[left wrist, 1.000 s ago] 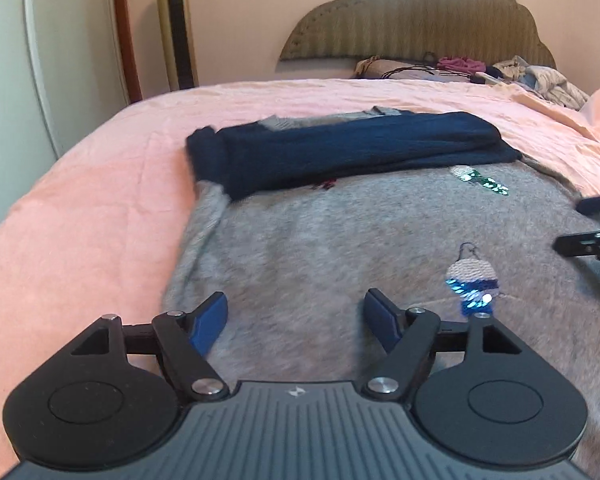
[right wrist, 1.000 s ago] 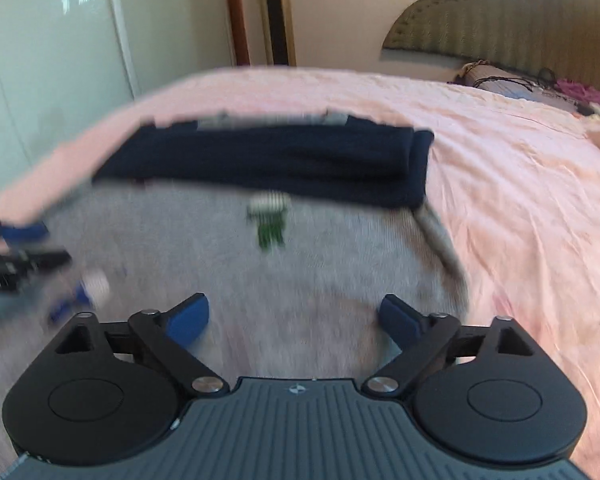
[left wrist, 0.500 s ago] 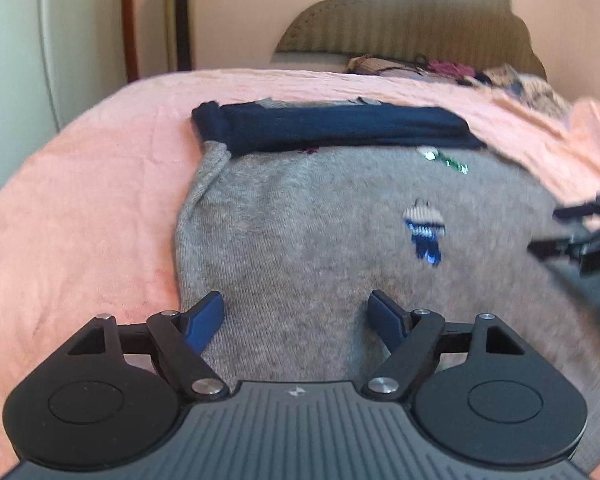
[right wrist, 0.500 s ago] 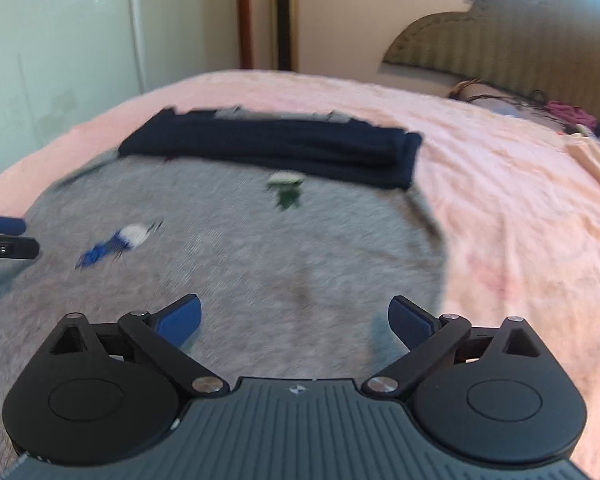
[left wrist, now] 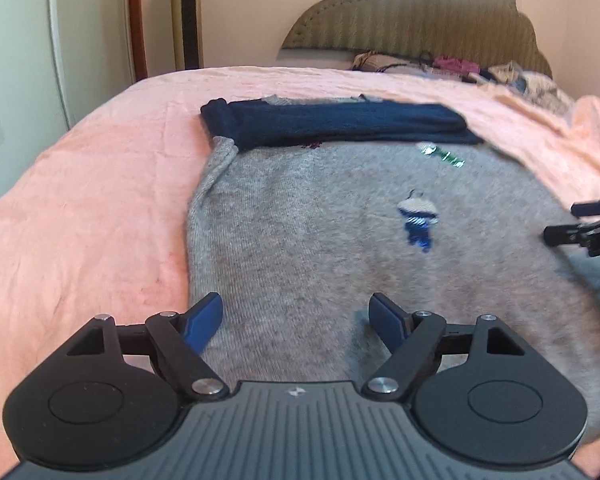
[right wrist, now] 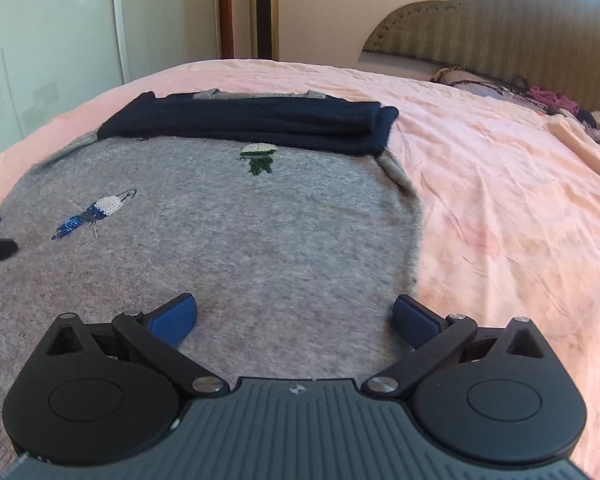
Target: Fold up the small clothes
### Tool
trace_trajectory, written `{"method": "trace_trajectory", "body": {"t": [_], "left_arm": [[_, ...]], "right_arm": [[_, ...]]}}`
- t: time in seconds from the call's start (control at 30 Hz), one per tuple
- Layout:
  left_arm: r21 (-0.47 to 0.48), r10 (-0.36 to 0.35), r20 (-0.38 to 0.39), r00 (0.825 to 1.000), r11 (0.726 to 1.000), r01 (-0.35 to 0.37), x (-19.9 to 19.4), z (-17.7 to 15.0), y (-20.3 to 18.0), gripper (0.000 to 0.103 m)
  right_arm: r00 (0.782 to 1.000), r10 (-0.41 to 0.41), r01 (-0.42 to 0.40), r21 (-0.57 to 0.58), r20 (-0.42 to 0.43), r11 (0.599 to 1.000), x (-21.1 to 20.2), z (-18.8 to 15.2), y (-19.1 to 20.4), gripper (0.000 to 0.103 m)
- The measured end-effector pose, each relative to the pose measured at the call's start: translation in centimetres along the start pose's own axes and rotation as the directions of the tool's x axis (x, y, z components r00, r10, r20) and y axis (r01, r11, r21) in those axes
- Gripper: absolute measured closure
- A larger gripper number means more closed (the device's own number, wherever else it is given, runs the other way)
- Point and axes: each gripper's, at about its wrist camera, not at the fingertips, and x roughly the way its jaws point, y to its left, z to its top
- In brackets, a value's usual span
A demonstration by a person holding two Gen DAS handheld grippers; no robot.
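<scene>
**Grey sweater flat on the bed, both grippers pulled back over its near edge**

No container is in sight; the only task item is the grey knit sweater (left wrist: 300,240), spread flat on the pink bedsheet (left wrist: 80,208) with its navy sleeves (left wrist: 340,124) folded across the far end. Two sequinned motifs show on the knit, a blue one (right wrist: 92,212) and a green one (right wrist: 260,156).

The left gripper (left wrist: 296,320) hangs above the sweater's near left part, jaws wide apart and empty. The right gripper (right wrist: 294,316) hangs over the near right edge, jaws likewise spread with nothing between them; its right finger lies past the sweater's edge, above the sheet.

Compared with a second ago, both cameras sit farther back: more grey knit shows in front of each gripper, and the folded sleeves look farther off.

Beyond the bed stand a padded headboard (left wrist: 420,12), a heap of clothes (left wrist: 460,68) beneath it, a gold tower fan (right wrist: 264,8) and a pale wardrobe door (right wrist: 52,40).
</scene>
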Motion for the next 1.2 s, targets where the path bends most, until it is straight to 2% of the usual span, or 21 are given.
{"method": "trace_trajectory", "body": {"t": [0.03,0.07,0.13,0.17,0.23,0.27,0.3,0.4,0.47,0.53,0.6,0.63,0.67,0.73,0.77,0.8,0.87,0.97,1.03,1.13,1.2], "left_arm": [[-0.028,-0.036,0.01,0.999,0.999,0.037,-0.6,-0.1,0.0,0.023],[-0.048,-0.066,0.016,0.998,0.997,0.066,-1.0,-0.2,-0.3,0.023],[-0.037,-0.092,-0.004,0.996,0.995,0.092,-0.7,-0.5,-1.3,0.023],[-0.007,-0.079,-0.027,0.997,0.997,0.078,-0.2,-0.9,-2.0,0.023],[0.115,-0.026,-0.015,1.0,0.993,0.027,-0.1,-2.0,-3.1,0.022],[0.134,-0.018,-0.004,1.0,0.991,0.018,-0.4,-2.3,-3.0,0.022],[0.111,-0.019,-0.006,1.0,0.994,0.019,-0.9,-2.3,-2.5,0.022],[-0.03,-0.03,0.027,0.999,0.999,0.031,-2.7,-2.5,0.4,0.022],[-0.161,-0.027,0.032,0.999,0.986,0.032,-3.8,-3.0,2.7,0.022],[-0.331,-0.072,0.013,0.997,0.941,0.072,-4.5,-3.8,5.6,0.022],[-0.462,-0.145,0.04,0.989,0.874,0.147,-5.4,-4.6,7.6,0.022],[-0.528,-0.196,0.052,0.979,0.827,0.193,-5.6,-5.1,8.4,0.022],[-0.58,-0.259,0.07,0.963,0.775,0.251,-5.6,-5.5,9.0,0.022],[-0.663,-0.394,0.098,0.914,0.659,0.355,-5.0,-6.3,9.4,0.022],[-0.683,-0.425,0.107,0.899,0.625,0.377,-4.7,-6.6,9.2,0.022],[-0.684,-0.435,0.111,0.894,0.619,0.386,-4.6,-6.7,8.9,0.022],[-0.66,-0.432,0.101,0.896,0.645,0.385,-4.5,-6.5,7.8,0.023],[-0.638,-0.494,0.115,0.862,0.628,0.445,-4.1,-6.3,7.2,0.023],[-0.612,-0.511,0.122,0.851,0.636,0.47,-4.3,-6.1,6.8,0.025],[-0.573,-0.514,0.136,0.847,0.657,0.491,-4.5,-5.7,6.5,0.027],[-0.544,-0.498,0.138,0.856,0.684,0.486,-4.6,-5.3,6.4,0.027]], "right_arm": [[1.0,-0.027,0.027,0.015,-0.003,1.0,-0.5,0.1,-0.1,0.0],[1.0,-0.016,0.016,0.031,0.0,0.999,-1.0,0.2,0.0,0.0],[0.999,0.051,-0.051,0.043,0.015,0.998,-1.6,0.3,0.6,0.0],[0.998,0.07,-0.07,0.024,0.008,0.997,-1.6,0.2,1.3,0.0],[0.998,0.055,-0.057,-0.049,-0.042,0.997,-0.5,-0.4,2.7,0.0],[0.998,0.06,-0.061,-0.062,-0.018,0.996,-0.5,-0.9,2.6,0.0],[0.997,0.081,-0.081,-0.044,-0.005,0.996,-0.6,-1.3,1.9,0.0],[0.999,0.03,-0.03,0.006,-0.013,1.0,-1.2,-1.2,0.3,0.0],[0.994,0.114,-0.112,0.111,-0.007,0.987,-2.6,-1.2,-0.9,0.0],[0.97,0.243,-0.239,0.236,0.016,0.942,-4.3,-1.6,-2.5,0.0],[0.951,0.307,-0.302,0.316,0.034,0.899,-5.6,-2.1,-4.2,0.0],[0.947,0.319,-0.31,0.355,0.035,0.882,-6.1,-2.5,-5.0,0.0],[0.944,0.329,-0.315,0.391,0.033,0.865,-6.4,-2.9,-5.9,0.0],[0.94,0.341,-0.314,0.469,0.028,0.826,-6.9,-3.9,-7.8,0.0],[0.937,0.349,-0.311,0.503,0.02,0.806,-7.0,-4.3,-8.6,0.0],[0.928,0.371,-0.327,0.536,0.028,0.778,-7.2,-4.9,-9.3,0.0],[0.902,0.428,-0.372,0.589,0.049,0.717,-7.5,-5.6,-10.3,0.0],[0.844,0.533,-0.44,0.639,0.055,0.631,-7.6,-6.6,-11.0,0.0],[0.807,0.587,-0.474,0.663,0.064,0.579,-7.8,-7.3,-11.4,0.0],[0.757,0.65,-0.508,0.682,0.063,0.526,-8.2,-7.8,-11.8,0.0],[0.732,0.68,-0.518,0.693,0.054,0.502,-8.3,-8.1,-11.7,0.0]]}}
